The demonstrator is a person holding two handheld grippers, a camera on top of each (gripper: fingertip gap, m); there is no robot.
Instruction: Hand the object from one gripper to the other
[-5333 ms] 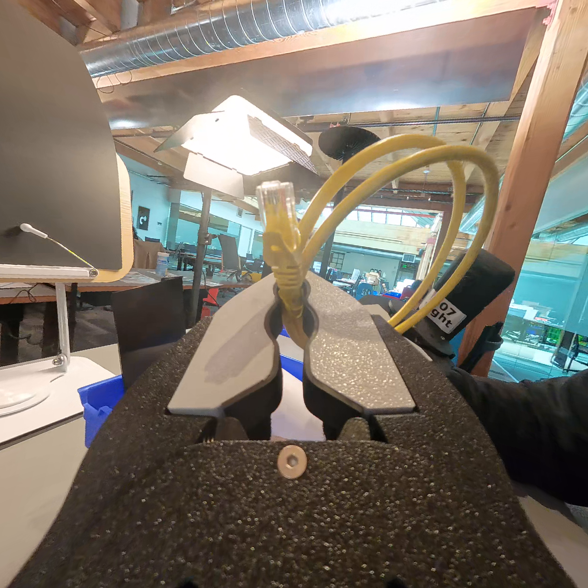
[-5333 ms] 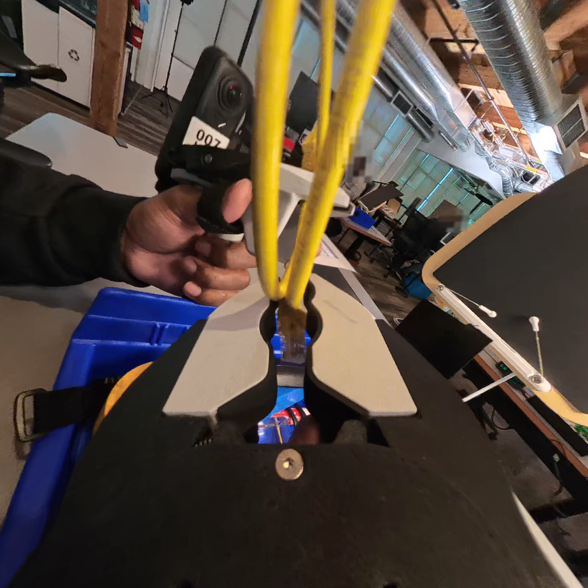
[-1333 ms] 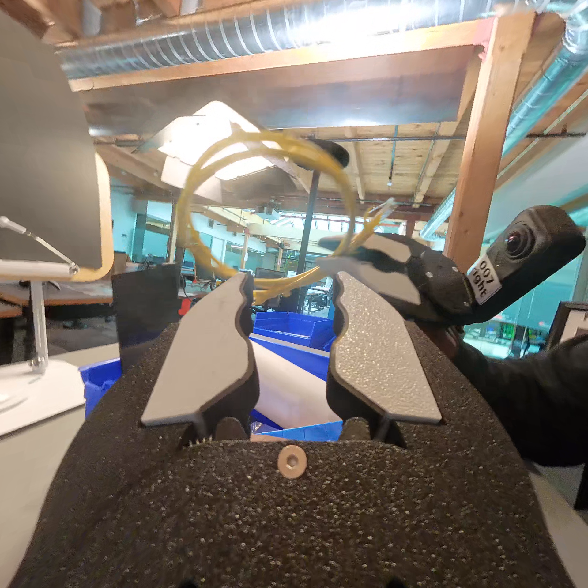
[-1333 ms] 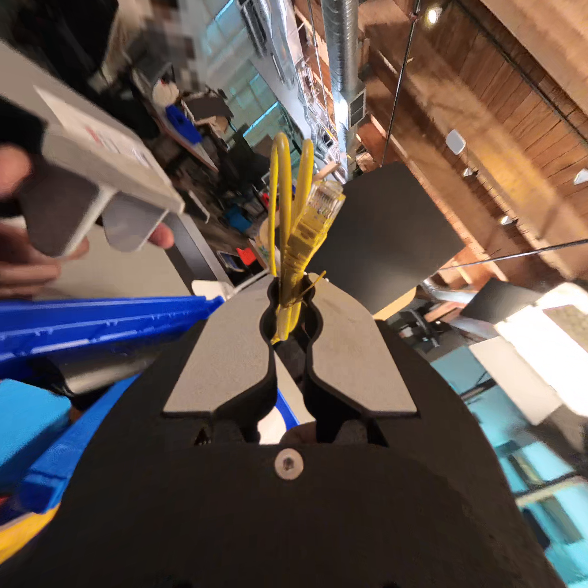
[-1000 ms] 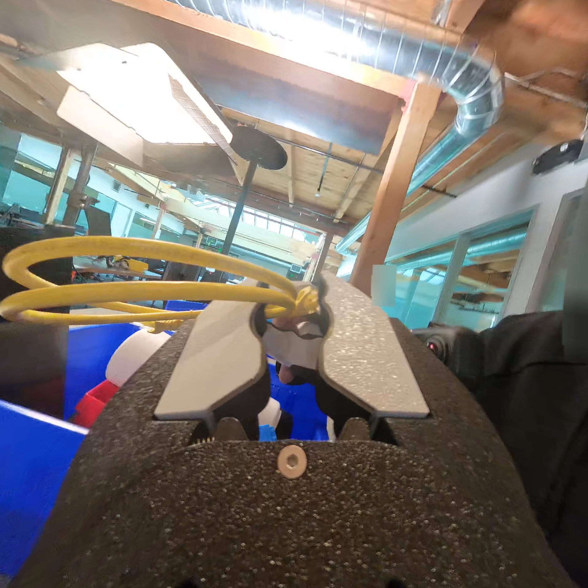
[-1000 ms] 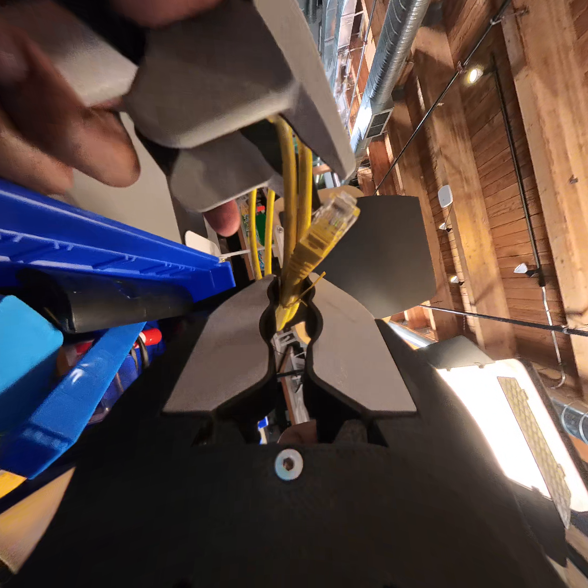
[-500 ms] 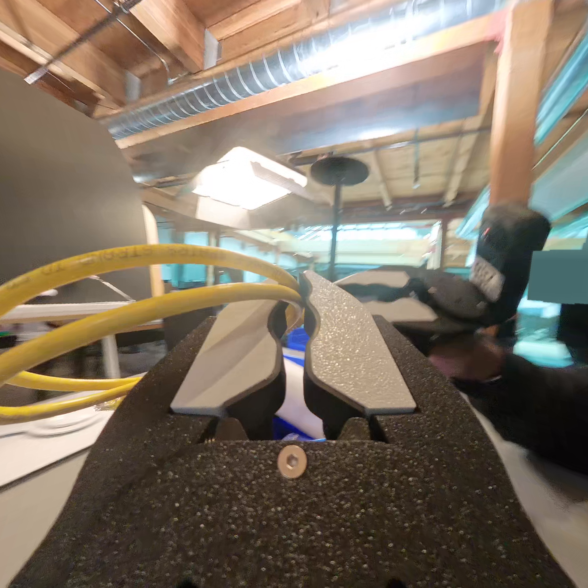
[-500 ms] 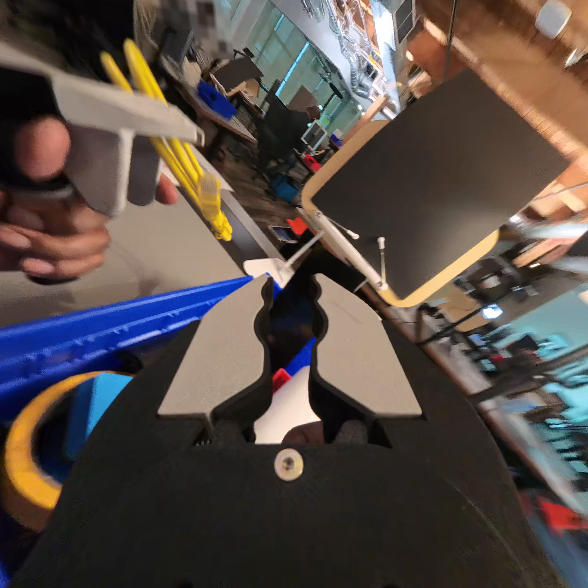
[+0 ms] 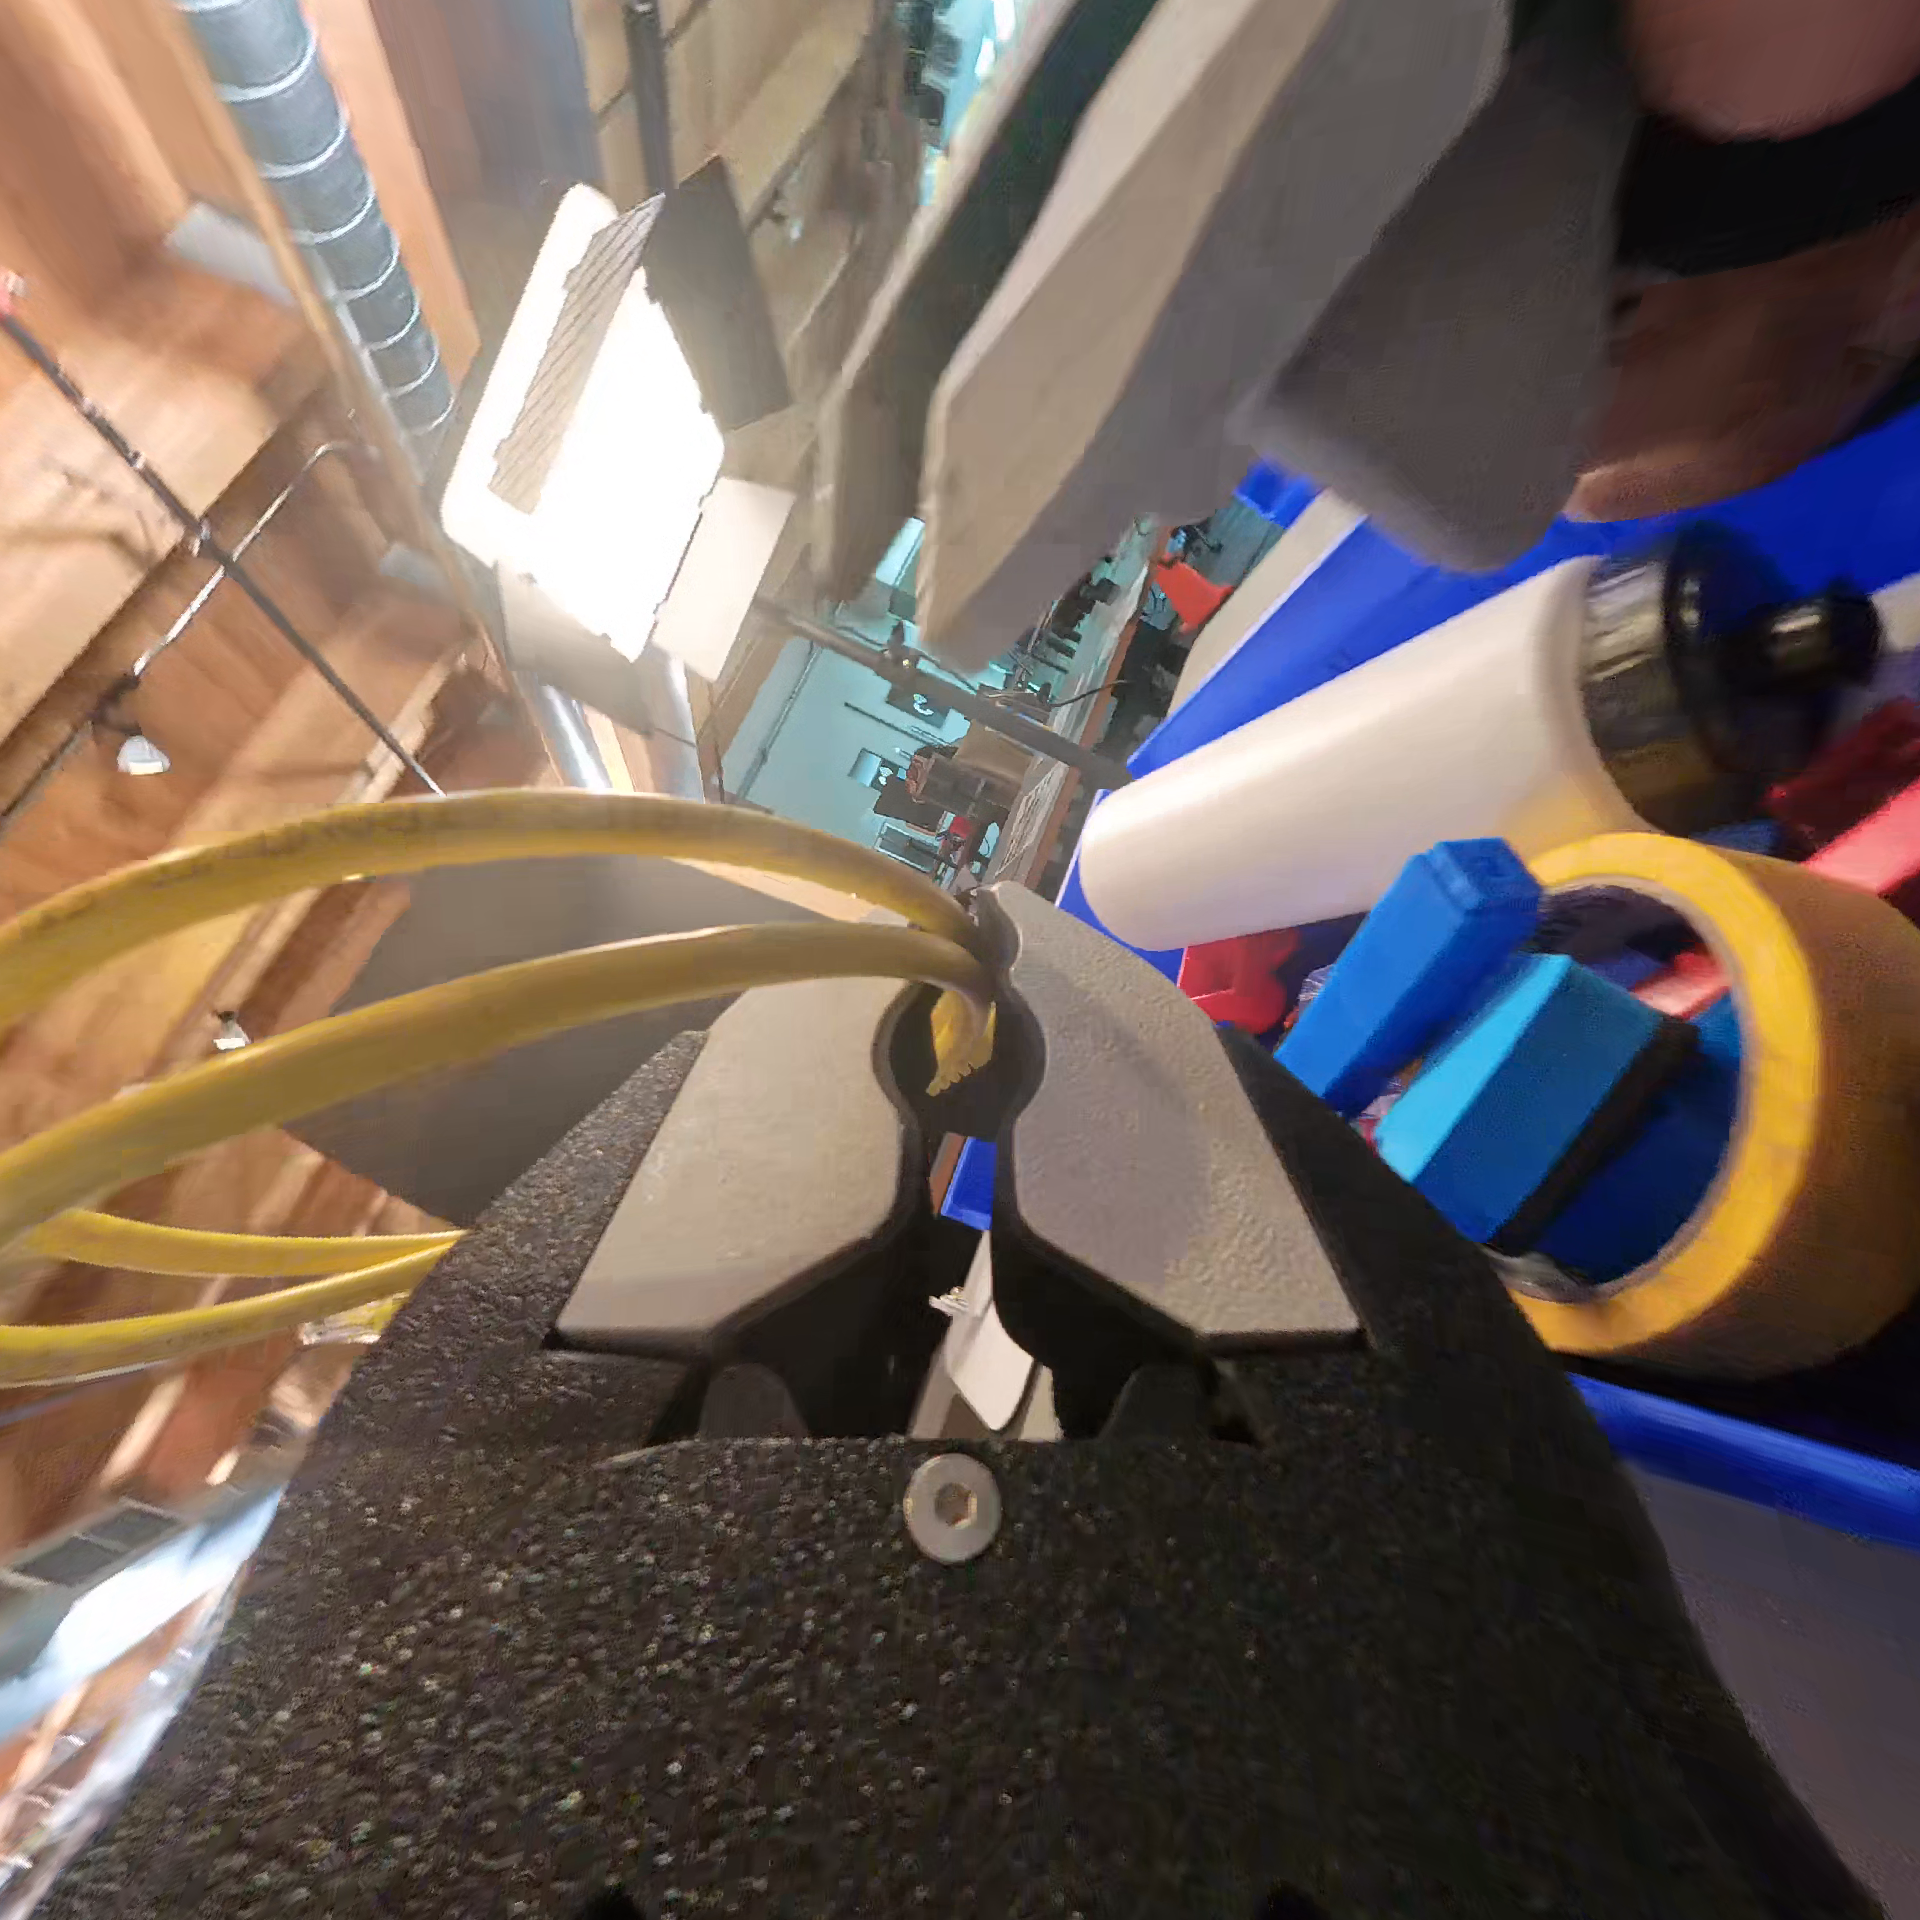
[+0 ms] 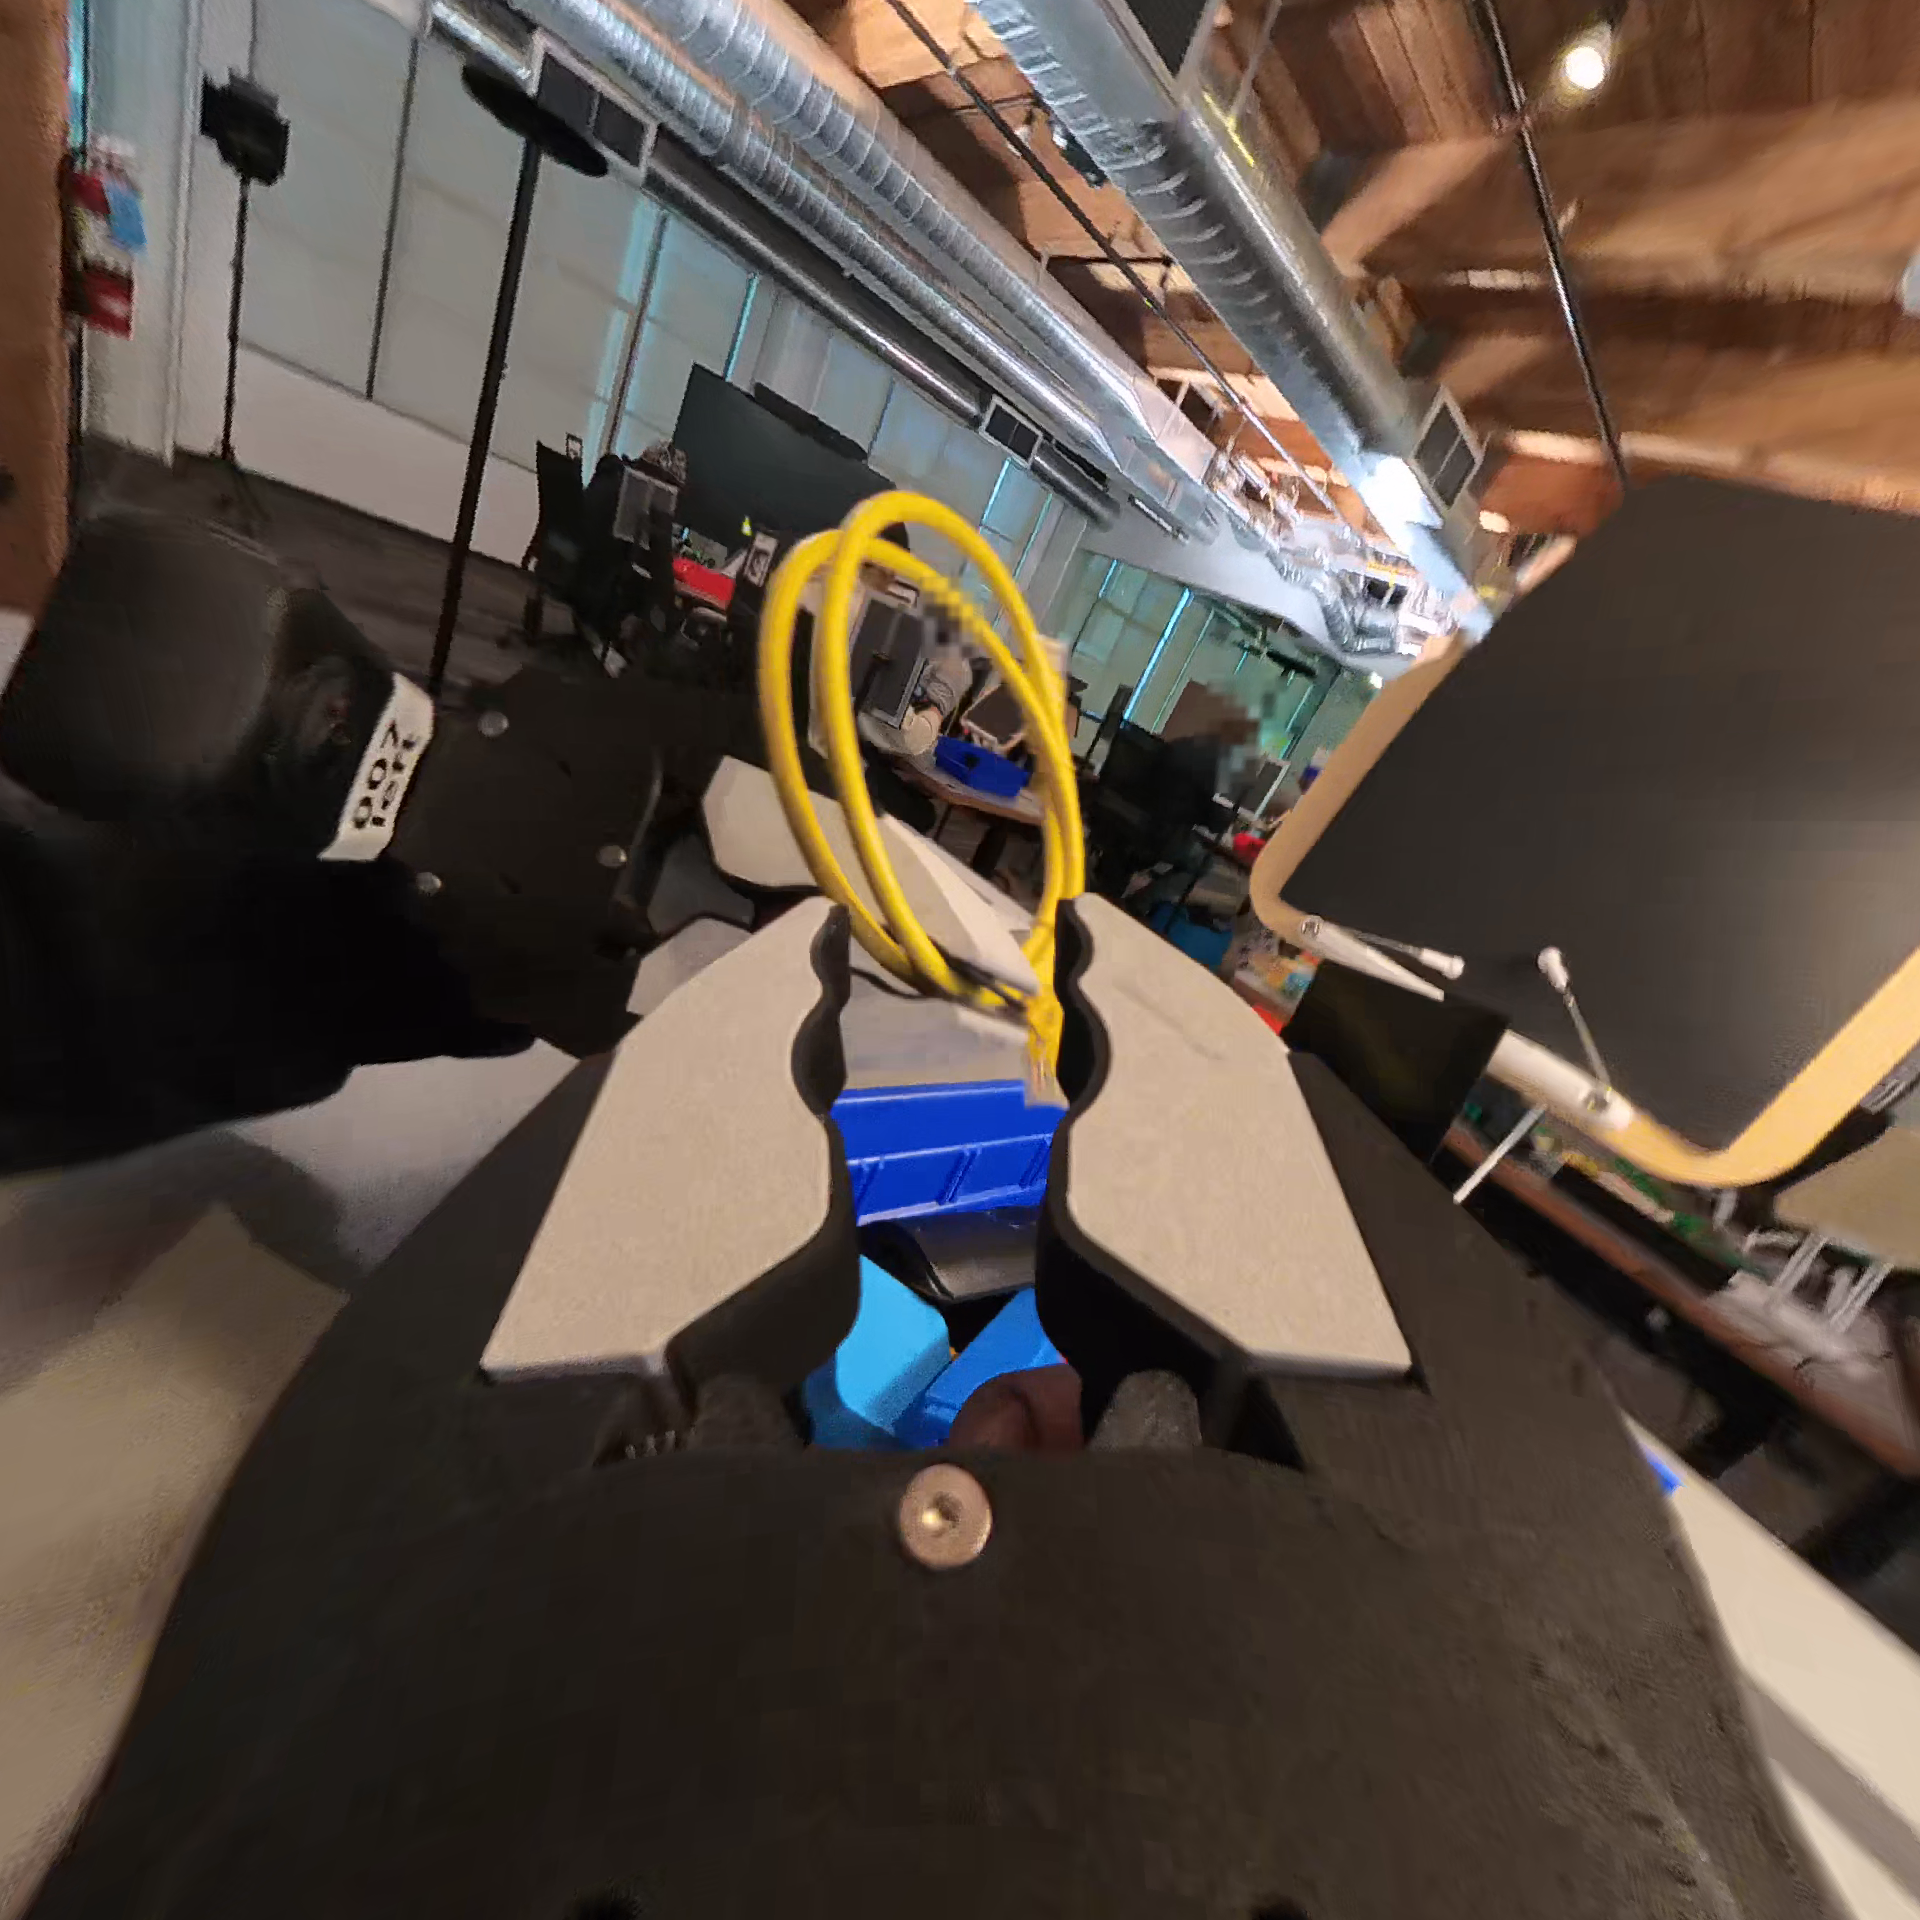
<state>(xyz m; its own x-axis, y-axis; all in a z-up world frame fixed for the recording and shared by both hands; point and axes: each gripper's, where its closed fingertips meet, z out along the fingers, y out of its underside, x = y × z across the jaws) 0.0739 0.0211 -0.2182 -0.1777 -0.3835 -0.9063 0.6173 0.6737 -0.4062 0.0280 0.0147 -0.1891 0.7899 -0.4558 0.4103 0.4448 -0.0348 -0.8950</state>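
**A:** Yellow item, one: the coiled network cable (image 9: 436, 935). Your left gripper (image 9: 982, 940) has it pinched at the fingertips, loops trailing off to the left of the jaws in the left wrist view. Half a second ago the grip was the same; a second ago your right gripper held that bundle too.

**B:** And the right gripper (image 10: 951, 951)?

**A:** Jaws spread to a moderate gap, nothing between the pads. In the right wrist view the cable's loops (image 10: 831, 727) rise just beyond its fingertips, with the plug (image 10: 1042, 1049) hanging at the inner edge of the right finger; whether it touches, I cannot tell. Half a second ago the cable sat well off to the upper left of those jaws, so you have swung round to face it.

**B:** Anything else near the cable?

**A:** Blue bin (image 9: 1766, 1455), to the right of the left gripper. In it: a yellow tape roll (image 9: 1787, 1122) with blue blocks (image 9: 1496, 1081) inside its core, and a white cylinder (image 9: 1340, 790) above the roll. Your right gripper's grey fingers (image 9: 1195, 312) show above the cable, close and blurred. Both views have tilted since the previous frame.

**B:** Behind the cable in the right wrist view?

**A:** Your left gripper's black body (image 10: 520, 821), left of the loops.
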